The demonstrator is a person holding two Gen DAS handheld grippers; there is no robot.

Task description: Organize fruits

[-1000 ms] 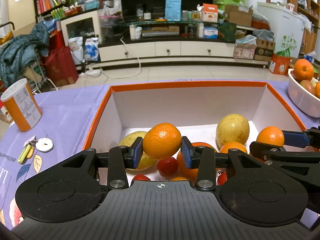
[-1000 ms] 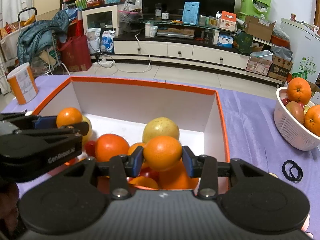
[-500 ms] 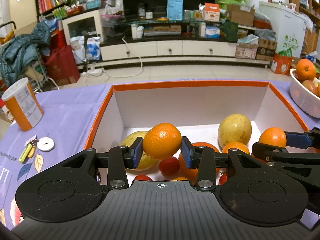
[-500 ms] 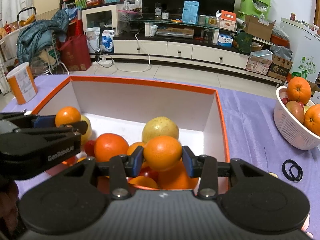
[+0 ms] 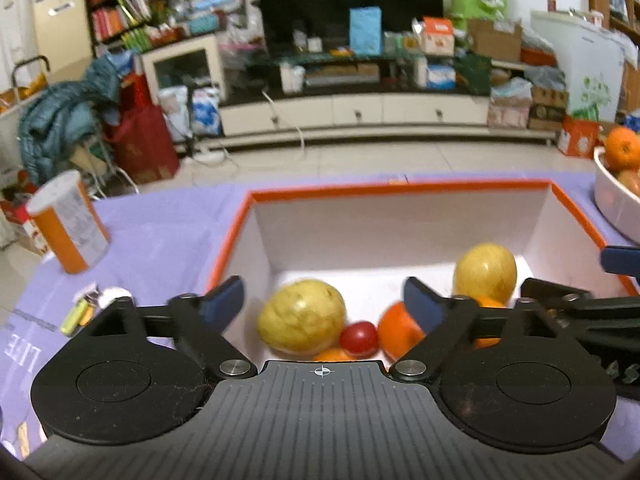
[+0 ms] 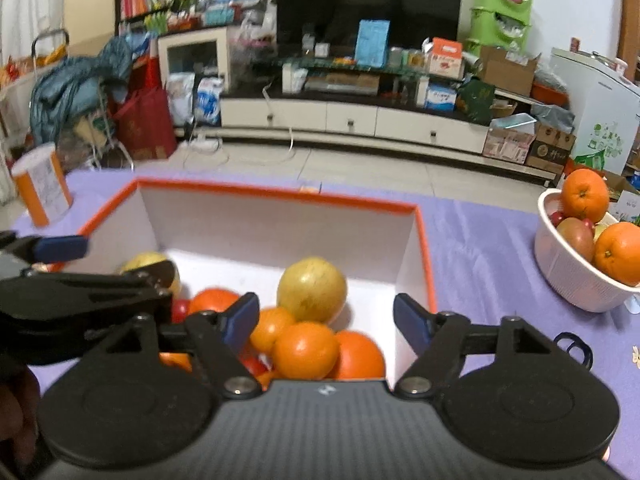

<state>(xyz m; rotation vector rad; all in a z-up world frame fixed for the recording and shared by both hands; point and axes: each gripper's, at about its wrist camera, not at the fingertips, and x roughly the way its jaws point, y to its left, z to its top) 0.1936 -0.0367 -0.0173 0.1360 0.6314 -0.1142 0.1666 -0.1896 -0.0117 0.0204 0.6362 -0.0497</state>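
An orange-rimmed white box (image 5: 400,190) (image 6: 280,198) holds several fruits: yellow pears (image 5: 302,318) (image 6: 312,289), oranges (image 5: 398,334) (image 6: 306,350) and a small red tomato (image 5: 359,338). My left gripper (image 5: 323,300) is open and empty over the box's near left corner. My right gripper (image 6: 326,318) is open and empty over the near right part of the box, just above the orange pile. Each gripper shows at the edge of the other's view, the right one (image 5: 580,308) and the left one (image 6: 80,280).
A white basket (image 6: 576,280) with oranges and other fruit stands at the right on the purple tablecloth (image 6: 480,248). An orange-and-white can (image 5: 68,226) stands at the left, with small items (image 5: 86,306) near it. A black ring (image 6: 574,346) lies right of the box.
Both grippers opened and let go of their oranges, which dropped into the box among the other fruit. Both grippers have drawn back and up slightly.
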